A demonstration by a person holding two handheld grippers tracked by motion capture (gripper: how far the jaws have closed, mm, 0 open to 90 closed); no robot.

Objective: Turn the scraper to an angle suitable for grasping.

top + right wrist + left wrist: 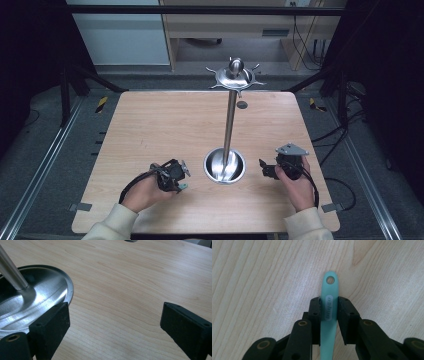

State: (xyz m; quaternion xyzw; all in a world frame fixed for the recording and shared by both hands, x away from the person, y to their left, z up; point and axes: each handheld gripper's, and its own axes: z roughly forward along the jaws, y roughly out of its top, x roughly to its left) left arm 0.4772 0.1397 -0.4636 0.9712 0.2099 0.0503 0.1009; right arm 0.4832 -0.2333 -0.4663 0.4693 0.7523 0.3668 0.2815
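A teal plastic handle with a hole at its tip lies between the pads of my left gripper, which is shut on it just above the wooden table. From above, that left gripper sits at the front left of the table, a teal tip showing at its jaws. A steel stand with a round dish base and hooked top rises mid-table. My right gripper stands open over bare wood, beside the dish base. In the high view the right gripper points toward the base.
A small dark round mark lies on the table behind the stand's pole. The table's edges drop to a dark floor with rails at the left and cables at the right.
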